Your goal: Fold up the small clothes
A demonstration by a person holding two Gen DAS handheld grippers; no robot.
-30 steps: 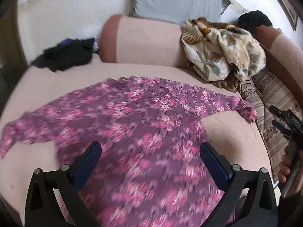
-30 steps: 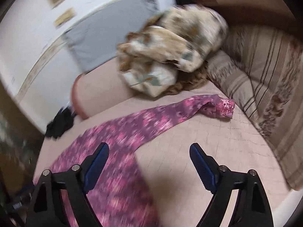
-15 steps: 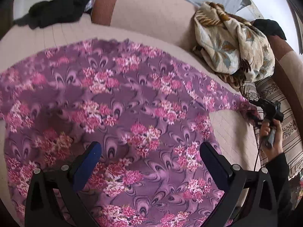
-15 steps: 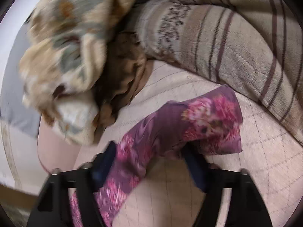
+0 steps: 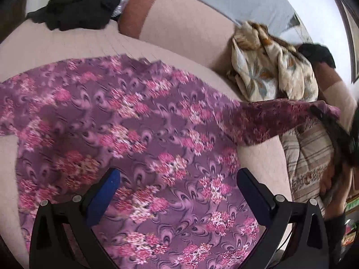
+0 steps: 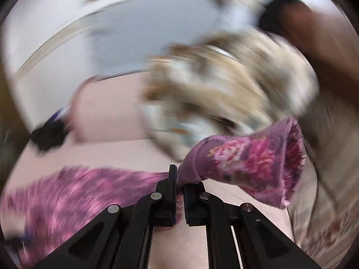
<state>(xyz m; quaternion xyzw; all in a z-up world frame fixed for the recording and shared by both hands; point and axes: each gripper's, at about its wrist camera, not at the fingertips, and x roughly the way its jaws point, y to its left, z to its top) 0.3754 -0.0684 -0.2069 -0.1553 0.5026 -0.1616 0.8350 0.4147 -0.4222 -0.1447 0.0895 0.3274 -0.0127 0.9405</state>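
A purple garment with pink flowers point(image 5: 139, 134) lies spread on the pale pink sofa seat point(image 5: 67, 44). My left gripper point(image 5: 178, 192) hovers open just above its lower middle, nothing between the fingers. The garment's right sleeve point(image 5: 280, 116) is lifted off the seat and stretched toward the right. In the right wrist view my right gripper point(image 6: 179, 183) is shut on that sleeve, and the sleeve cuff point(image 6: 253, 159) sticks out past the fingertips to the right. The view there is blurred by motion.
A cream floral cloth point(image 5: 273, 74) is heaped against the backrest at the right, above a striped cushion point(image 5: 311, 148). A black garment point(image 5: 76, 11) lies at the far left of the seat. A grey pillow point(image 5: 235, 0) leans behind the backrest. A person's hand point(image 5: 332, 179) shows at the right edge.
My right gripper closed on the sleeve near the cuff and lifted it off the seat. My left gripper sank closer to the garment and stays open.
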